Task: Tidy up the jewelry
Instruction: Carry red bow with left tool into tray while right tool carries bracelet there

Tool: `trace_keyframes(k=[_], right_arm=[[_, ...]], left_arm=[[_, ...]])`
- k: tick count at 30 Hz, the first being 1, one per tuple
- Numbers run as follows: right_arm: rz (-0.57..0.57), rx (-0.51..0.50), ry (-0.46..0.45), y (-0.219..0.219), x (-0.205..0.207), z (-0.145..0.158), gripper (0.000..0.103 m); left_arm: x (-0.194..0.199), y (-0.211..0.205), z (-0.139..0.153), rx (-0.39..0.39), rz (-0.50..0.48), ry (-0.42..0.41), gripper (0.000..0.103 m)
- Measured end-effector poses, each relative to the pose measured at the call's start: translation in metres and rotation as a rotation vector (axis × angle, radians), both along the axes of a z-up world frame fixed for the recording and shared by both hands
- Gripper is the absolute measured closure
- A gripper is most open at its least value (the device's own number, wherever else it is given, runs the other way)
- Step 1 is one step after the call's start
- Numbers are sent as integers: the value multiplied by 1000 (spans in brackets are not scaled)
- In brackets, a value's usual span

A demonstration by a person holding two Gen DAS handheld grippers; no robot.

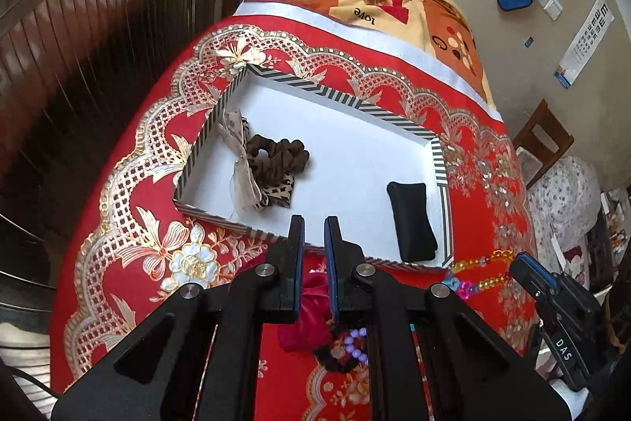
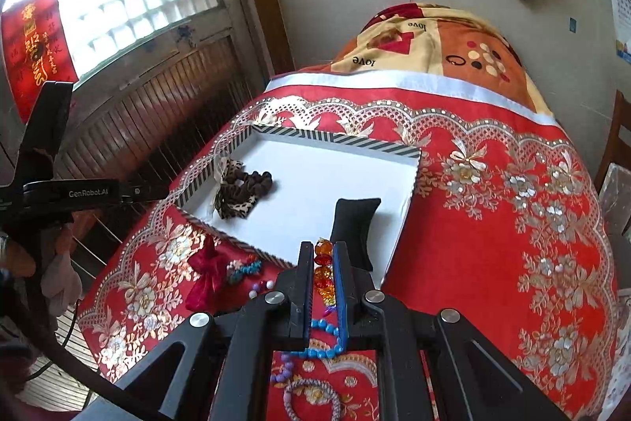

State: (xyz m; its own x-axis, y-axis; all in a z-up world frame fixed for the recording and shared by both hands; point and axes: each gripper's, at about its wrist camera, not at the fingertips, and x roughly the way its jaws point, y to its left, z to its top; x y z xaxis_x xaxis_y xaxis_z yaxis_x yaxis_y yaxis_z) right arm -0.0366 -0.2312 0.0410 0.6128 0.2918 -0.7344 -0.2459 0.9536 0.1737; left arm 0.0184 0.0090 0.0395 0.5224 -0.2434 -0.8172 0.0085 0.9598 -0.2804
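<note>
A white tray with a striped rim lies on the red tablecloth. It holds brown scrunchies with a leopard one and a black pillow. My right gripper is shut on an orange and yellow bead bracelet at the tray's near edge; the bracelet also shows in the left wrist view. My left gripper has a narrow gap and is empty, above a red bow.
Loose on the cloth near the front lie a blue bead bracelet, a purple bead bracelet, a teal bracelet and a grey one. A folded blanket lies behind the tray. A wooden chair stands right.
</note>
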Motion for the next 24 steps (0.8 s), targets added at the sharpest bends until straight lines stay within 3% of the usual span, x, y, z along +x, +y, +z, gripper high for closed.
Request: trace_keyframes(k=[4, 5, 8, 9, 14, 19, 22, 23, 24], right_arm=[[7, 1, 8, 4, 4, -2, 94], [9, -1, 12, 5, 5, -3, 94], [7, 5, 29, 7, 7, -9, 94], [4, 11, 36, 7, 8, -12, 94], [0, 19, 52, 7, 10, -16, 94], [0, 19, 53, 8, 10, -15, 94], [-2, 22, 57, 7, 8, -15, 94], [-3, 23, 58, 6, 7, -15, 94], [-4, 25, 57, 5, 6, -15, 94]], left_arm=[[2, 8, -9, -31, -3, 35, 94], [1, 10, -13, -44, -3, 52, 89], [-3, 10, -31, -59, -19, 104, 57], [-4, 8, -39, -70, -20, 126, 55], [-2, 6, -81, -115, 40, 259, 55], [9, 4, -95, -153, 109, 274, 55], [12, -2, -100, -137, 98, 283, 55], [10, -7, -103, -121, 80, 289, 58], [9, -9, -105, -108, 71, 289, 72]])
